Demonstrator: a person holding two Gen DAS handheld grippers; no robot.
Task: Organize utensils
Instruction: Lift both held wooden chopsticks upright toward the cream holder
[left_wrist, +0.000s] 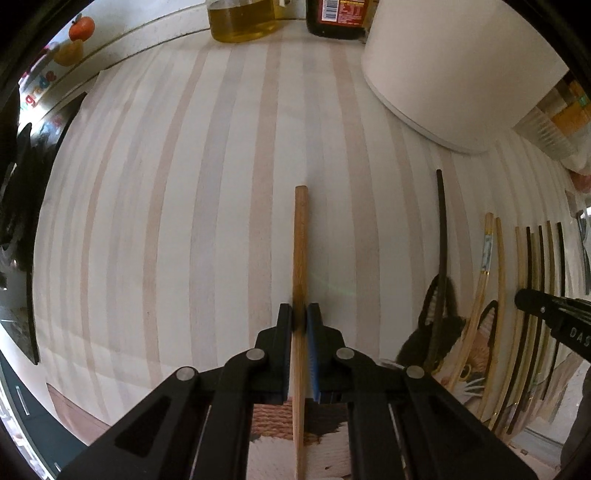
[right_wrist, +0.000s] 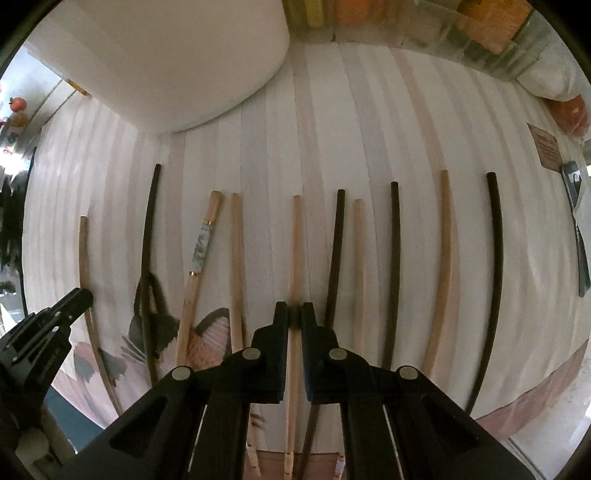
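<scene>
Chopsticks lie in a loose row on a striped cloth (right_wrist: 388, 122) that covers the bench, all pointing toward the far edge; their near ends rest on a printed cat picture at the near edge of the cloth.

The largest thing is a white round container (right_wrist: 177, 62) standing at the far side of the cloth. Only its outer wall shows, so I cannot tell what is in it. Behind it, at the far edge of the bench, stand a bottle of yellow oil (left_wrist: 242, 20) and a dark bottle with a red label (left_wrist: 338, 18). The oil fills the visible part of its bottle; the content of the dark one is not clear.

The left gripper (left_wrist: 300, 321) has its jaws narrow and pressed on a light wooden chopstick (left_wrist: 300, 240), which lies alone at the left end of the row. The right gripper (right_wrist: 294, 315) also has its jaws nearly together, clamped on another pale chopstick (right_wrist: 295, 251) in the middle of the row. Just to the right of this one lies a black chopstick (right_wrist: 337, 251). To the left is a chopstick with a marbled band (right_wrist: 201, 251), and further left a long black one (right_wrist: 149, 236).
</scene>
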